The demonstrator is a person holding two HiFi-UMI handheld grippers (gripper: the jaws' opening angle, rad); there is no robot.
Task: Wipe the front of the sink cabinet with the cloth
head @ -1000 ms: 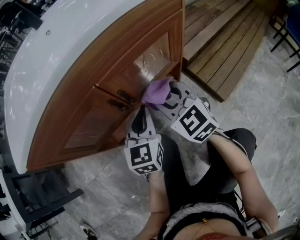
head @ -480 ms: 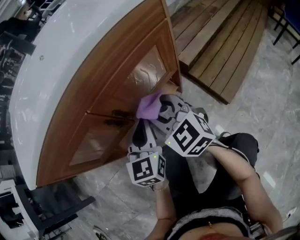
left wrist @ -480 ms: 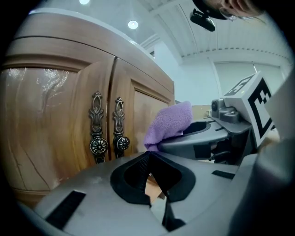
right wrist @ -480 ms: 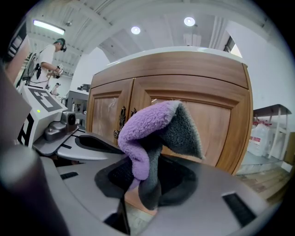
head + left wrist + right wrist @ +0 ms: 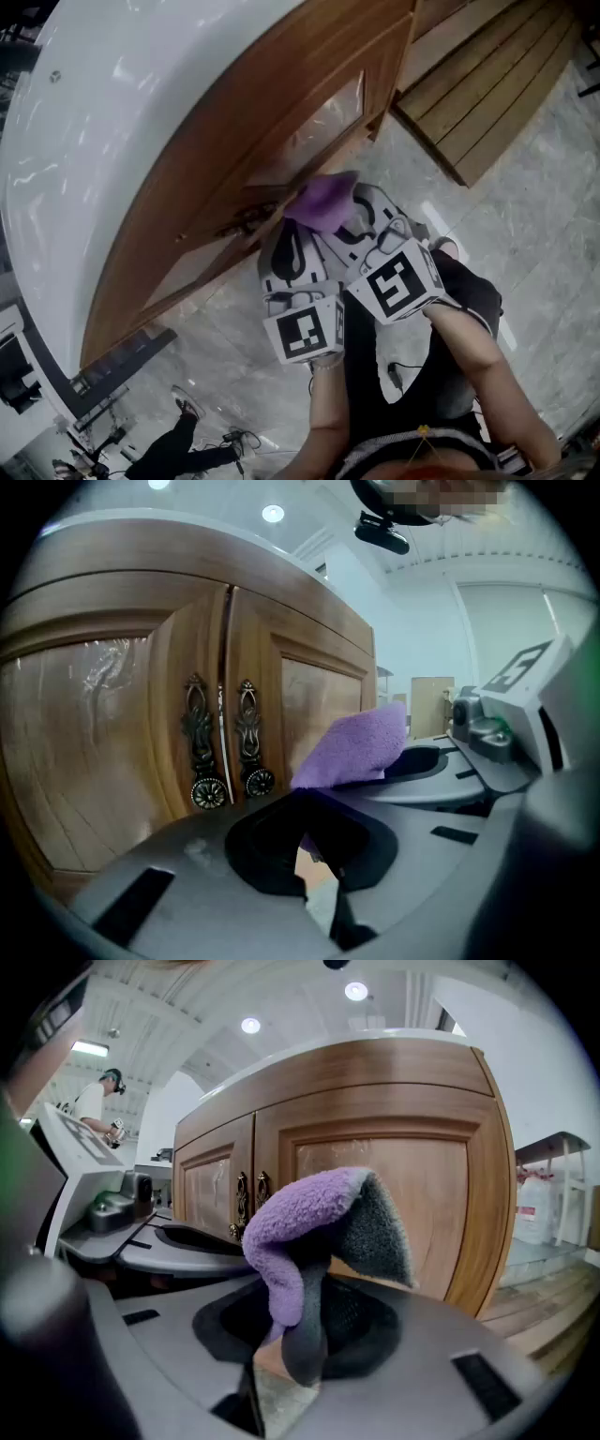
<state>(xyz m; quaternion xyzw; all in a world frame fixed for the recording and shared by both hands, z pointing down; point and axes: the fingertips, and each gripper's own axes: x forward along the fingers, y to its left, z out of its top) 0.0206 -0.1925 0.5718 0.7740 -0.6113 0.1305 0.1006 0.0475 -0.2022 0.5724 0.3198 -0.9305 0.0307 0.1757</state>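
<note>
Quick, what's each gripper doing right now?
Left gripper: closed, holding nothing.
Right gripper: closed on the fluffy purple cloth.

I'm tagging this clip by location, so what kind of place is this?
Likely a showroom or large work hall, not a home bathroom: a wooden sink cabinet with a white top stands on grey stone floor beside a slatted wooden platform, and another person stands in the background.
</note>
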